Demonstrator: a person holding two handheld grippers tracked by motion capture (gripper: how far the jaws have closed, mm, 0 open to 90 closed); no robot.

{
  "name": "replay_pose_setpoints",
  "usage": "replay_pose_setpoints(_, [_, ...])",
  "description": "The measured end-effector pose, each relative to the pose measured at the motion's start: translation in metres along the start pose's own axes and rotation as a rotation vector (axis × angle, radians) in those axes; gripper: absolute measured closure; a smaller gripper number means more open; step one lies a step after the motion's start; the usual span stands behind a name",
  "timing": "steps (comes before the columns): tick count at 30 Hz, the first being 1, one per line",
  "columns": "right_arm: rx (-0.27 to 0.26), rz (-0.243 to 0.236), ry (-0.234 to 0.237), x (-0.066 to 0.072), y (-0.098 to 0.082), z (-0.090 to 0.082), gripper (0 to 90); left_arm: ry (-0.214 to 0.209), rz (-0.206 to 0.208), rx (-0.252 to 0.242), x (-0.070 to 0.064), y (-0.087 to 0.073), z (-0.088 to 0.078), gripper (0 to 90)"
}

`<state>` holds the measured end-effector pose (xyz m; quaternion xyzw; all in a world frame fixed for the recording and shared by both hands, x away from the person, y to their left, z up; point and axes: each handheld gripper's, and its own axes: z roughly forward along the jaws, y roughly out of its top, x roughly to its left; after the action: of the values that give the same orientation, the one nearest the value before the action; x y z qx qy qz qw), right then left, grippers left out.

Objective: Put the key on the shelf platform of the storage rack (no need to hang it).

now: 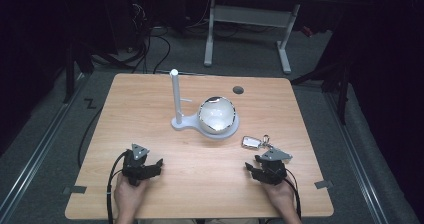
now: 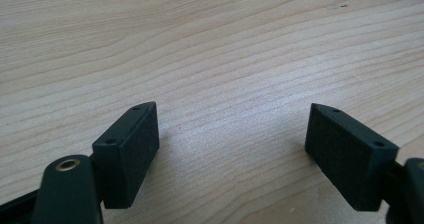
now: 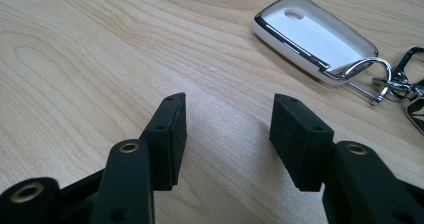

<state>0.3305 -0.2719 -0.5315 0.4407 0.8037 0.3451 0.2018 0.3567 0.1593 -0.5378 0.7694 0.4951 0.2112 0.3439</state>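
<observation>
A white car key fob (image 1: 250, 142) with a metal ring and clips lies on the wooden table (image 1: 150, 99), right of centre. In the right gripper view the key fob (image 3: 312, 38) sits just ahead and to the right of my jaws. My right gripper (image 1: 252, 168) rests low near the front edge, open and empty (image 3: 227, 129). My left gripper (image 1: 156, 165) lies on the table at the front left, jaws wide open over bare wood (image 2: 232, 149). A white stand (image 1: 176, 98) with an upright post and a shiny bowl (image 1: 217, 115) on its base stands mid-table.
A small dark round hole (image 1: 238, 90) marks the table's far side. Beyond the table stand a white desk frame (image 1: 247, 29) and loose cables on the grey floor. Tape tabs stick out at the table's front corners (image 1: 74, 189).
</observation>
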Motion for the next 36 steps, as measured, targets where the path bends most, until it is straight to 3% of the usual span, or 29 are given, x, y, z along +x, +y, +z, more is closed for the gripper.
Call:
replay_pose_setpoints(22, [0.003,-0.009,0.006,0.0004,0.0000,0.0000,46.4,-0.001,-0.002,0.000,0.0002,0.0000,0.0000,22.1])
replay_pose_setpoints(36, [0.002,0.011,-0.004,0.0015,-0.0002,-0.0003,46.0,-0.001,-0.002,-0.001,0.0003,0.0000,0.0000,22.0])
